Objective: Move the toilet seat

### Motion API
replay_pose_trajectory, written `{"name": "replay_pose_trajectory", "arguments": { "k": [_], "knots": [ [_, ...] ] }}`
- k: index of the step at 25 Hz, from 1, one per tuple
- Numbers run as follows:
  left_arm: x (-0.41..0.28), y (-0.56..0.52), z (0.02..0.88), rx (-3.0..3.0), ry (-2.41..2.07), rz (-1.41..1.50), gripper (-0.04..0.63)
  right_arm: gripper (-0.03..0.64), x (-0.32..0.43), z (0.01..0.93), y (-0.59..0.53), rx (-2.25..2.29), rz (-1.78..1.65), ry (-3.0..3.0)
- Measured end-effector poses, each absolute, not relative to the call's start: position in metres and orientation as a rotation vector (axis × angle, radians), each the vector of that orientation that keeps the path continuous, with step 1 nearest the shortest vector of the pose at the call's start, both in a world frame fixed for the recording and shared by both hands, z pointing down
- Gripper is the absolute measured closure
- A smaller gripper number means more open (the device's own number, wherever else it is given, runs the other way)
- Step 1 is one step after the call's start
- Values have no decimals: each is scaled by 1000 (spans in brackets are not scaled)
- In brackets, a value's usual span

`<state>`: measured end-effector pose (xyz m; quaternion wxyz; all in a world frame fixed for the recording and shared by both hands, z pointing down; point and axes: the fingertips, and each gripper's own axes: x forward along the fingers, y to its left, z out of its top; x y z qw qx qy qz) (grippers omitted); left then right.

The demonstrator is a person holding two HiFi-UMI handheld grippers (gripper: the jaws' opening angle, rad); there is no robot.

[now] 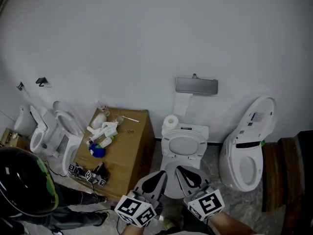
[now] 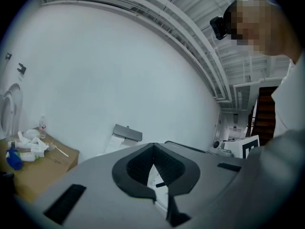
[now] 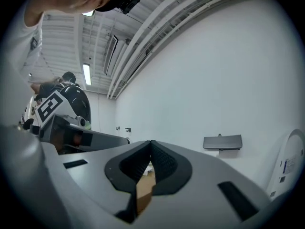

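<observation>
White plastic is what we are dealing with here: the toilet seat [image 1: 185, 145] appears to be standing raised against the tank of the middle toilet [image 1: 169, 189], which is sitting on the floor at the foot of the wall. The bowl below it is partly hidden behind our tools. That fits a seat just lifted as well as one waiting to be lowered, and we are not judging which.

The main risk we are seeing is the seat tipping forward. Leaning as it is, a nudge could send it slamming onto the bowl. The plastic is probably slick, so clenched tips pushing on it could skid off the rim. A paper roll [image 1: 170, 122] is resting on the tank just beside the seat's top, and a careless sweep could knock it off. The cardboard box [image 1: 128, 148] is crowding the toilet's left side, leaving the left tool little room.

We are holding both tools level and side by side over the front of the bowl, pointing at the wall, with their marker cubes nearest us and a forearm showing at the bottom. The left tool [image 1: 157, 177] is clenched with its jaws together on nothing. The right tool [image 1: 188, 176] is clenched and empty as well. Neither is touching the seat.
</observation>
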<state>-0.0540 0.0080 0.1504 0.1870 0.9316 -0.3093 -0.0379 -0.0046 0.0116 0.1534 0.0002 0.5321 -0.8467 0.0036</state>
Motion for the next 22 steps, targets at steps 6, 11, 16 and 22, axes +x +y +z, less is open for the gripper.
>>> {"name": "replay_pose_trajectory", "arguments": {
  "k": [6, 11, 16, 22],
  "knots": [
    [-73, 31, 114, 2687, -869, -136, 586, 604, -15, 126, 40, 1692, 6, -2666],
    [-78, 40, 101, 2698, -864, -163, 588, 604, -16, 109, 57, 1703, -36, -2653],
    [-80, 46, 92, 2725, -849, -182, 586, 604, -17, 99, 67, 1717, -73, -2648],
    [-84, 51, 84, 2736, -862, -210, 586, 604, -20, 98, 69, 1708, -61, -2666]
  ]
}}
